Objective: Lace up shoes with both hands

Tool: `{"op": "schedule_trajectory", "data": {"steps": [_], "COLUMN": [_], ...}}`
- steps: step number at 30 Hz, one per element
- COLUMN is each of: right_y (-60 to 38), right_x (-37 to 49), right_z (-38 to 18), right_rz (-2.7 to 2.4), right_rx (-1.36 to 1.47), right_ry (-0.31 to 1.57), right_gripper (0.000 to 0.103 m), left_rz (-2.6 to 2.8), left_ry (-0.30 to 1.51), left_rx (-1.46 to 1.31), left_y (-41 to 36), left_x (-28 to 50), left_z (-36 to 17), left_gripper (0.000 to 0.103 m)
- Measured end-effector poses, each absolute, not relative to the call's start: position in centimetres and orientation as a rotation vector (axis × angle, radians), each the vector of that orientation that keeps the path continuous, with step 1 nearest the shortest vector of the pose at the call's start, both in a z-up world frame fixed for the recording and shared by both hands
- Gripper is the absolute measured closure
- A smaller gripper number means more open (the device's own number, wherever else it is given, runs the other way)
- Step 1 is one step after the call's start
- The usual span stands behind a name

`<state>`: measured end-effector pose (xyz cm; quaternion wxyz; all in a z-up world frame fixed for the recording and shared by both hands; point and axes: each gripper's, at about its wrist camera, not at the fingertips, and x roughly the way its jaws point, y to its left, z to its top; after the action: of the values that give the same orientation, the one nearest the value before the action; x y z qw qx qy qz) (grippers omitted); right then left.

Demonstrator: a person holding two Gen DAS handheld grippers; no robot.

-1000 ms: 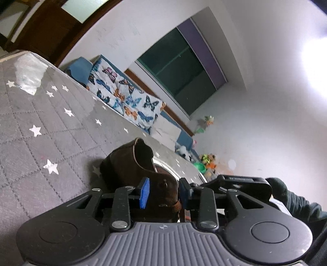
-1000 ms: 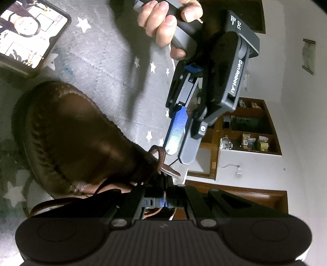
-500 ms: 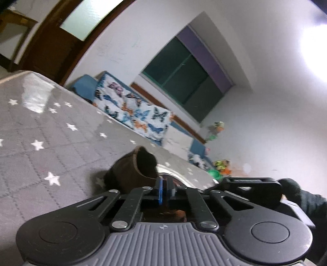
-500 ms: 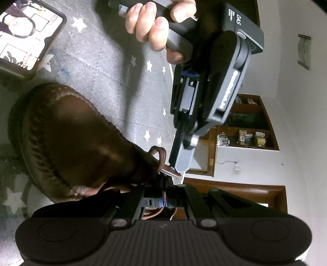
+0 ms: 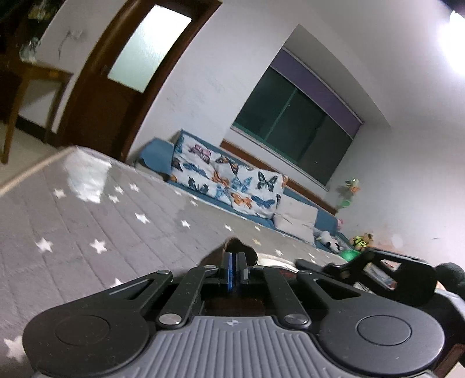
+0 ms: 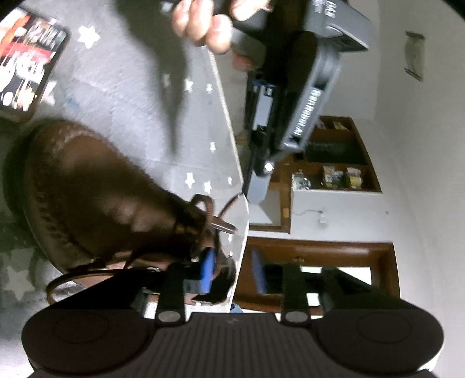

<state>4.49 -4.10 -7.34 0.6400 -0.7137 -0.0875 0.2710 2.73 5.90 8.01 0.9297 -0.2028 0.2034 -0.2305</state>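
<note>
A brown leather shoe (image 6: 101, 197) lies on the grey star-patterned mat (image 6: 125, 96); only its collar (image 5: 237, 247) peeks over my left gripper (image 5: 234, 272), whose pads are pressed together. In the right wrist view, my left gripper (image 6: 257, 194) hangs beyond the shoe, held by a hand (image 6: 209, 26). A thin strand of the brown lace (image 6: 229, 203) runs taut from its tip to the eyelets. The lace's loop (image 6: 207, 205) and tip (image 6: 225, 226) stick up there. My right gripper (image 6: 232, 272) is opening beside the collar, its blue pads (image 6: 207, 270) apart and pressing on nothing.
A phone-like device (image 6: 26, 67) lies on the mat past the shoe's toe. The mat's edge (image 6: 232, 139) runs close to the eyelets. Beyond are a wooden shelf (image 6: 334, 162), a door (image 5: 116, 87) and a butterfly-print sofa (image 5: 232, 186).
My left gripper shut on the lace beside the eyelets and lifted away, drawing the strand taut. My right gripper, earlier shut on the lace, has opened and let it go.
</note>
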Motion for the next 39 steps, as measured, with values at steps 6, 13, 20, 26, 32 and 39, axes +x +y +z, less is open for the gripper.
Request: {"op": "schedule_trajectory", "data": {"steps": [6,13,20,26,32,39], "right_y": [-6.4,-8.8,-11.0,-11.9,-11.7,-12.4], "right_x": [1.3,0.0,-2.4,-3.4,-3.9,-4.2], "right_z": [-5.9,-3.4,-2.4,-1.5,-1.7,-1.7], "right_rz": [0.589,0.582,0.54,0.511,0.484,0.455], "right_rx": [-1.486,-1.18,-1.046,-0.949,-0.936,-0.908], "right_ry": [-0.092,0.171,0.28,0.332,0.355,0.374], "right_gripper": [0.045,0.046,0.046,0.046,0.046,0.048], "left_rz": [-0.371,-0.258,-0.123,-0.01,0.096,0.148], "left_ry": [0.321,0.235,0.113,0.019,-0.069,-0.121], "left_rx": [-0.282,-0.148,0.032,0.12,0.211,0.344], "left_y": [5.5,4.9,3.7,3.5,3.0,1.2], "left_x": [1.7,0.8,-0.3,-0.9,-1.4,-1.9], "left_z": [9.9,11.7,13.8,15.4,16.3,15.5], "left_gripper": [0.101,0.101,0.101,0.101,0.101,0.1]}}
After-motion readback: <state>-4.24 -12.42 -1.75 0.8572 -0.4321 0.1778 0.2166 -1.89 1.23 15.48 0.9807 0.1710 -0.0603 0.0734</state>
